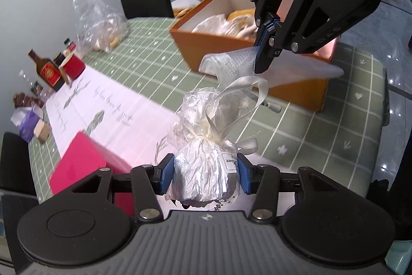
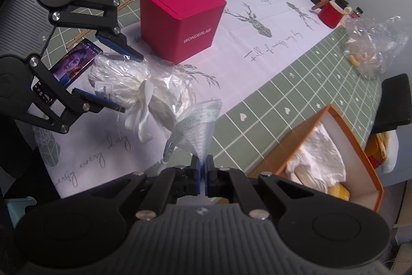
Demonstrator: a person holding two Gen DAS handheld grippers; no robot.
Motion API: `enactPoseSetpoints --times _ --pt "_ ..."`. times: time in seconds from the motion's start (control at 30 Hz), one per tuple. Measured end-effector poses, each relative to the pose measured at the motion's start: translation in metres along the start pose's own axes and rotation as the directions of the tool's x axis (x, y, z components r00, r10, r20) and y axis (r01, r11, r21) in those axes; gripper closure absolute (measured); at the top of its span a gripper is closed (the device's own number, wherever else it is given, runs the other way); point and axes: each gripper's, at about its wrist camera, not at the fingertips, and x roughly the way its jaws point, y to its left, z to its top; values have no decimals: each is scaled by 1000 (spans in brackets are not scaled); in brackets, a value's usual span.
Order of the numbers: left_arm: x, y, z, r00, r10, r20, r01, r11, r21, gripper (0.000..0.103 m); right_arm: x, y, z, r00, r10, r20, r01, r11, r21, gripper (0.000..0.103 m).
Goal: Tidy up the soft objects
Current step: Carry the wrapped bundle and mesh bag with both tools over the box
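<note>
A small bundle wrapped in crinkled cellophane (image 1: 203, 166) (image 2: 134, 84), tied at its neck with a cream ribbon, is off the table. My left gripper (image 1: 204, 173) (image 2: 128, 79) is shut on its body, one blue pad on each side. My right gripper (image 2: 203, 172) (image 1: 262, 53) is shut on a white mesh ribbon (image 2: 200, 123) (image 1: 229, 61) that runs from the bundle's neck. An orange box (image 1: 190, 43) (image 2: 370, 172) with soft pale items inside stands on the green checked tablecloth (image 1: 144, 53) beyond the bundle.
A pink cube box (image 2: 180, 17) (image 1: 82, 166) stands on the white table runner (image 2: 257, 43). A phone (image 2: 69, 66) lies near the left gripper. A clear bag (image 1: 100, 19) (image 2: 373, 43), a bottle (image 1: 47, 71), a red cup (image 1: 73, 65) and a tissue pack (image 1: 28, 125) stand farther off. Black chairs (image 1: 146, 1) ring the table.
</note>
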Motion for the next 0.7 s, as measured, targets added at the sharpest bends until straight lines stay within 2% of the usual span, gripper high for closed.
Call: enactPoseSetpoints --times 0.3,0.53,0.7 --pt "-20 -18 41 999 4 45 -7 998 58 46 -49 -10 -25 997 -69 18 68 997 28 103" --pt "-34 -22 90 993 5 119 -12 998 64 46 -95 -34 -41 987 -151 48 147 986 81 103" --pt "-31 -28 119 987 -14 160 6 999 50 46 -114 -51 -55 980 -195 45 189 975 120 103"
